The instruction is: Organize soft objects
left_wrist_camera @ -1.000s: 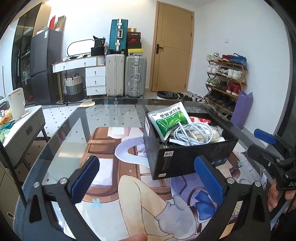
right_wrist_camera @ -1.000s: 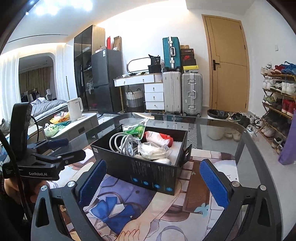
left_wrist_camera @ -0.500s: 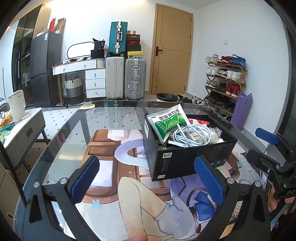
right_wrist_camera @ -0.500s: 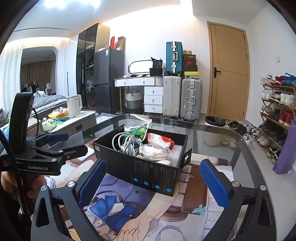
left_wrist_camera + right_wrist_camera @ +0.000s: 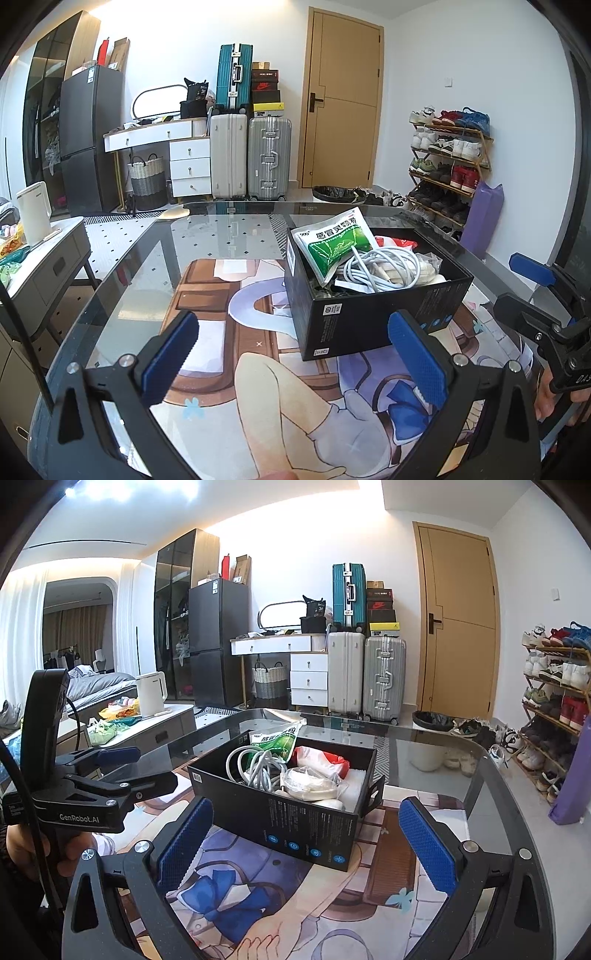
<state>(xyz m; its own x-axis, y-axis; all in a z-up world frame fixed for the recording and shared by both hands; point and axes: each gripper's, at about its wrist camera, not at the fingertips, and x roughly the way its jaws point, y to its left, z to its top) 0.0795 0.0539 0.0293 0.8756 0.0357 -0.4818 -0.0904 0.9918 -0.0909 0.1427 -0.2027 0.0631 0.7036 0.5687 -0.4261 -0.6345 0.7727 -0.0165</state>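
A black open box (image 5: 373,314) (image 5: 295,823) stands on the printed mat on the glass table. It holds a green and white medicine pouch (image 5: 332,243) (image 5: 275,742), a coil of grey-white cable (image 5: 380,266) (image 5: 255,764), a red and white packet (image 5: 321,760) and a clear bag with white things (image 5: 314,786). My left gripper (image 5: 295,362) is open and empty, in front of the box and to its left. My right gripper (image 5: 310,849) is open and empty, in front of the box and to its right. Each gripper shows in the other's view: the right (image 5: 535,295), the left (image 5: 110,771).
The printed mat (image 5: 229,295) covers the middle of the glass table (image 5: 229,229). A low side table with a white kettle (image 5: 35,214) stands at the left. Suitcases (image 5: 251,158), a door and a shoe rack (image 5: 447,158) stand behind.
Both grippers have drawn back and risen a little from the box and stay open. The box and its contents have not moved.
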